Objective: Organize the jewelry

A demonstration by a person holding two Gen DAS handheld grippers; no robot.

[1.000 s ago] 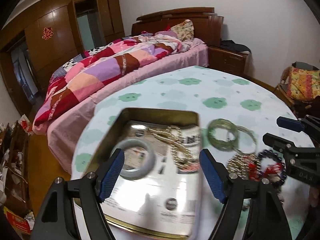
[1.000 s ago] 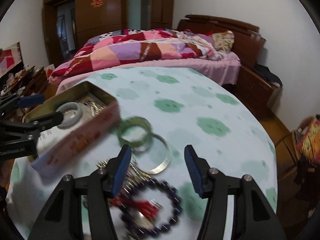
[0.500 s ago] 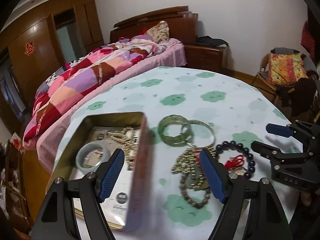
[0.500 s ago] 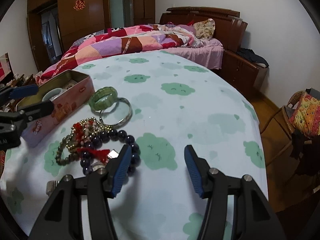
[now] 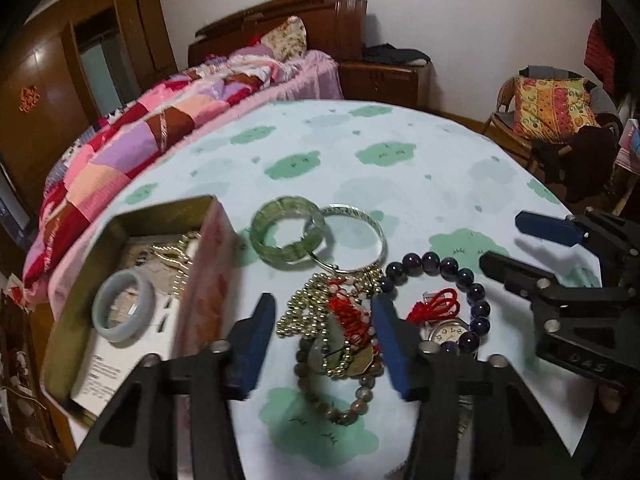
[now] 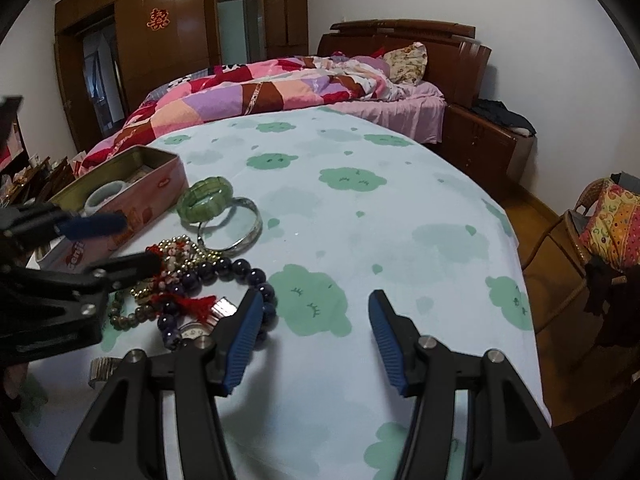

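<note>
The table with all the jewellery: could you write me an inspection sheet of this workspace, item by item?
Surface: round table in pale cloth with green cloud prints.
Job's things: open pink metal tin holding a pale grey bangle; beside it a green stone bangle overlapping a thin silver bangle, dark purple bead bracelet, tangled gold bead chains, small watch.
Clutter: nothing seen.
Grippers: left hand-held gripper open above the tangle; right hand-held gripper open over bare cloth.
Cables: nothing seen.
Surroundings: bed with patchwork quilt, wooden wardrobes.
</note>
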